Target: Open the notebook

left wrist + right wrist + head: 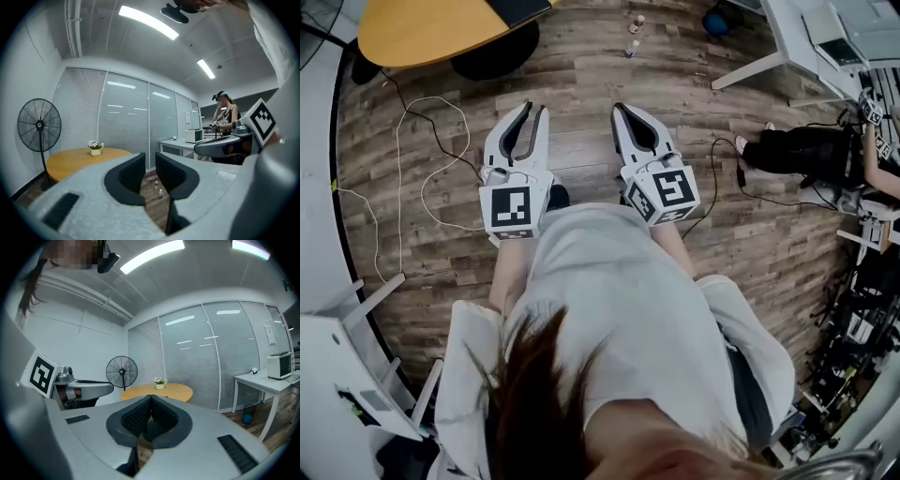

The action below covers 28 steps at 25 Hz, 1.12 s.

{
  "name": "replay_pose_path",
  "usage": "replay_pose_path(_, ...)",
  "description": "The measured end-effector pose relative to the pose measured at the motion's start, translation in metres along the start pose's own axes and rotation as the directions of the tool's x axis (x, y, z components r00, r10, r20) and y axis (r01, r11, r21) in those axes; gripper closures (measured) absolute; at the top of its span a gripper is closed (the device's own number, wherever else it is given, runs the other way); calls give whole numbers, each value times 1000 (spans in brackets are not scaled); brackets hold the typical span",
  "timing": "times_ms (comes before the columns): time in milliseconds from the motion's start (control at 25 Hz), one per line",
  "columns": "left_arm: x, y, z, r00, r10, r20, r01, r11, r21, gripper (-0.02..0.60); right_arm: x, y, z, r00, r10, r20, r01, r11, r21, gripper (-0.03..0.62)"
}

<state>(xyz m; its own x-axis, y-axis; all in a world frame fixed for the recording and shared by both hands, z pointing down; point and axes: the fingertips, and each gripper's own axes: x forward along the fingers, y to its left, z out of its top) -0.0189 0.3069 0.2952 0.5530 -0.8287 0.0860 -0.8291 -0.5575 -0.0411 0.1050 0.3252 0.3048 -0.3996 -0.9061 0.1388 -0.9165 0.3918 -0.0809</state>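
No notebook shows in any view. Both grippers are held out level over the wooden floor (581,150), side by side in front of the person who carries them. My left gripper (534,109) is open: the left gripper view shows a narrow gap between its dark pads (132,174), with nothing in it and only the floor behind. My right gripper (620,107) is shut, its ribbed pads (140,416) meeting at the tips on nothing. In the left gripper view the right gripper's body (220,146) passes on the right side.
A round yellow table (422,28) with a small flower pot (95,148) stands ahead to the left, a standing fan (40,125) beside it. Two small bottles (634,37) stand on the floor ahead. White desks (806,37), loose cables (412,159) and another person (797,150) lie around.
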Motion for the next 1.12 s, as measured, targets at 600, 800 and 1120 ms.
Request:
replay_pose_path(600, 46, 40, -22, 990, -136, -37, 136, 991, -3, 500, 47, -3, -11, 992, -129, -13, 129, 991, 23, 591)
replay_pose_path(800, 57, 37, -15, 991, -130, -27, 130, 992, 0, 500, 59, -12, -6, 995, -100, -3, 100, 994, 39, 591)
replay_pose_path(1120, 98, 43, -10, 997, -76, -33, 75, 997, -26, 500, 91, -49, 0, 998, -56, -1, 56, 997, 62, 591)
